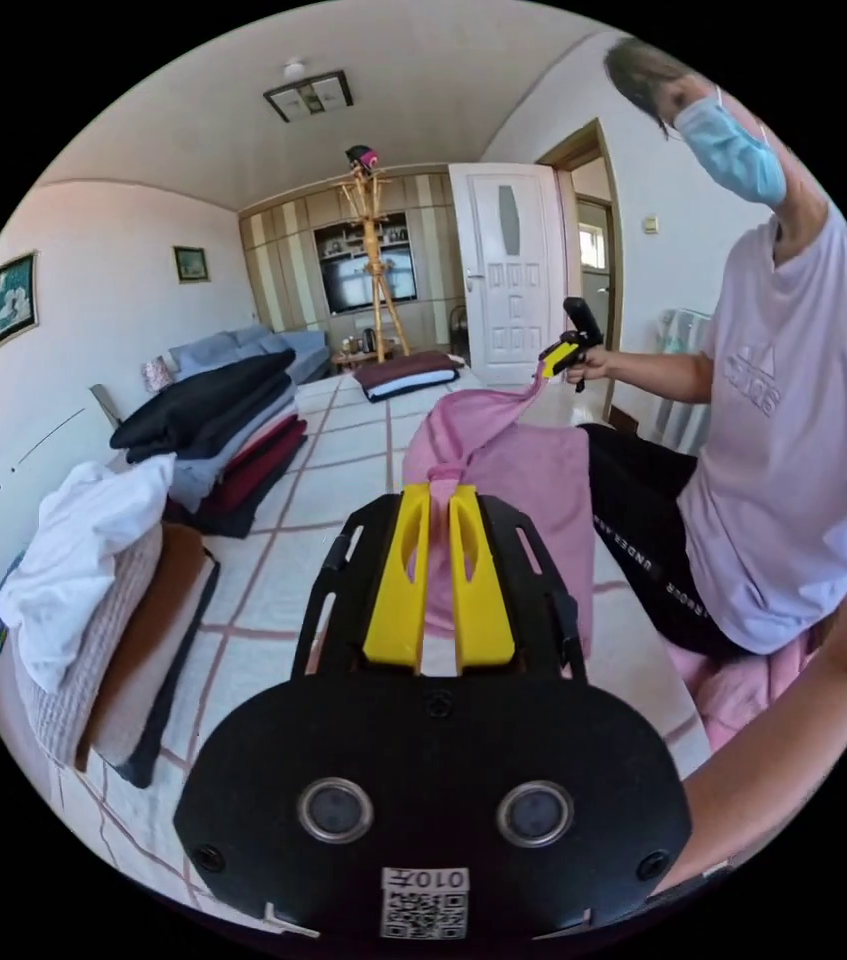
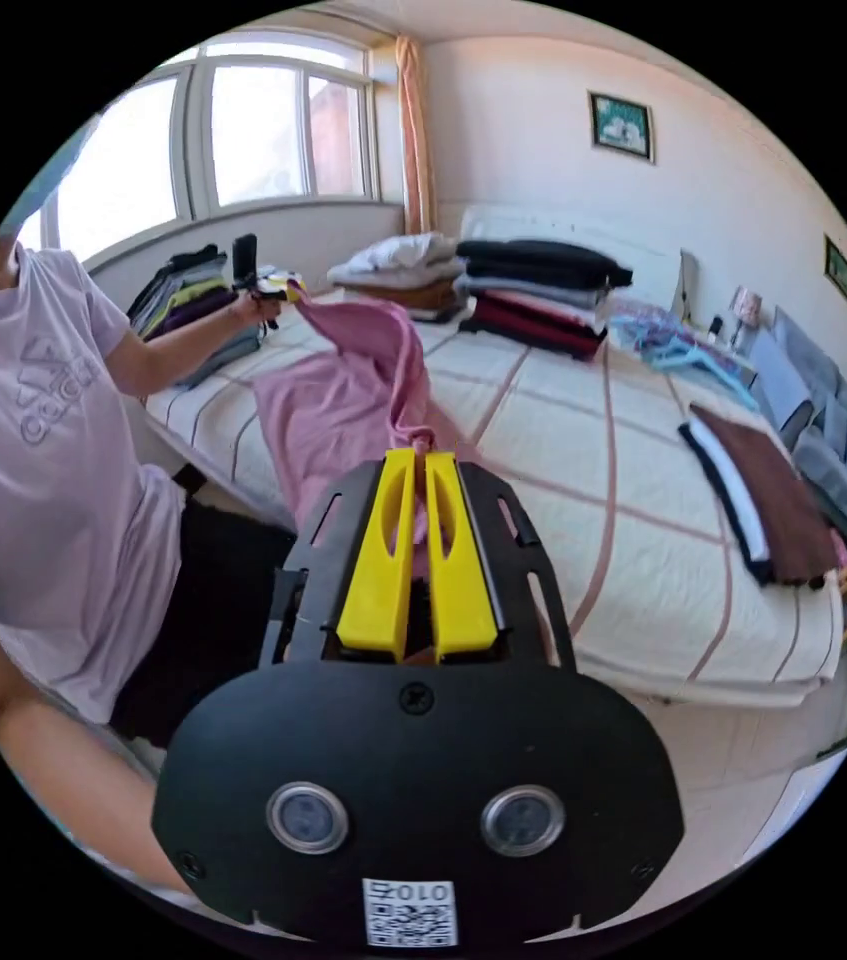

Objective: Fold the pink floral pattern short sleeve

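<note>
Pink fabric of the short sleeve (image 1: pixel 503 470) is hanging stretched between the left claw (image 1: pixel 440 492) and right claw (image 2: pixel 420 455), each clenching a corner above the bed (image 2: pixel 583 470), so the spreading step seems underway, likely calling for lowering it flat.

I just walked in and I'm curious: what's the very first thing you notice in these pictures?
The pink garment catches the eye first: it hangs stretched in the air above the bed, pinched at one end by the left gripper and at the other by the right gripper. After that, the stacks of folded clothes piled along the bed's far side stand out.
</note>
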Motion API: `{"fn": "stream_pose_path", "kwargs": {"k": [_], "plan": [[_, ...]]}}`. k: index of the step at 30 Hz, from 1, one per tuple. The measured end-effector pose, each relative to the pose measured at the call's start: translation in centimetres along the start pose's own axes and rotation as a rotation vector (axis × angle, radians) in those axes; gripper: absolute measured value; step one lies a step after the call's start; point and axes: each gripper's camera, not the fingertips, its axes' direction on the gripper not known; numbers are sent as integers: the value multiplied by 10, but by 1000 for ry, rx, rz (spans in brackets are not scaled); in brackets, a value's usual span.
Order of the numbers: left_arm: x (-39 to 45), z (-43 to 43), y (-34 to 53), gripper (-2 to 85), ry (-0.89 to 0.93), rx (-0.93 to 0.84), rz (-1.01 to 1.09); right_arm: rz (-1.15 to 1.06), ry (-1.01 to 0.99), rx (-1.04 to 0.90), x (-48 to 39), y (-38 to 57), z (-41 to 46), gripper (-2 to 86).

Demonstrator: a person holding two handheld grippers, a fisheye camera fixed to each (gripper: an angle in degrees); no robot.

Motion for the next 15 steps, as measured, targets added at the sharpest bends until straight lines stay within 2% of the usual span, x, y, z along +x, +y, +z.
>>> {"fn": "stream_pose_path", "kwargs": {"k": [2,7,15], "plan": [[11,2,18,8,35,-52,-31,57,-50,-106,-3,33,15,36],[29,16,42,9,47,-186,-99,126,-25,-176,0,53,28,36],[47,-14,40,12,65,-31,-90,50,-55,-63,-16,35,-9,34]]}}
